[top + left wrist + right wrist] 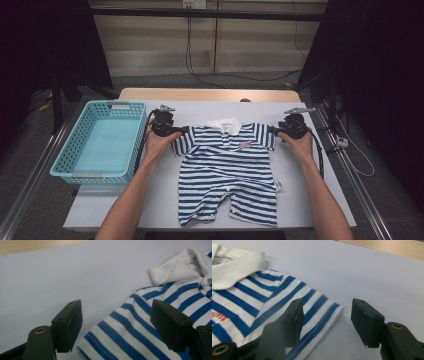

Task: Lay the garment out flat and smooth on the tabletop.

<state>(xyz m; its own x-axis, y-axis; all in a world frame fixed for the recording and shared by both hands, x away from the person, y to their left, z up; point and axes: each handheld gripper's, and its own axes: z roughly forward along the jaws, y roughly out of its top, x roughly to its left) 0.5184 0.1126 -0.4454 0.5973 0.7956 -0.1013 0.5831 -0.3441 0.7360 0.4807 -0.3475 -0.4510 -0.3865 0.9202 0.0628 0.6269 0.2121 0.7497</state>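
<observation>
A blue-and-white striped baby romper (227,167) with a white collar (225,125) lies flat, front up, on the pale table cover (160,200). My left gripper (184,129) sits at its left sleeve, held by the person's left hand. In the left gripper view the jaws of the left gripper (116,308) stand open, low over the sleeve (125,337), whose hem lies between them. My right gripper (273,130) is at the other sleeve. There too the right gripper (327,305) is open, straddling the sleeve's hem (322,315), pads not pressing the cloth.
An empty turquoise plastic basket (75,137) stands on the table's left side, close to my left forearm. A wooden strip (210,94) runs along the table's far edge. Cables trail from both grippers. Dark frames and floor cables surround the table.
</observation>
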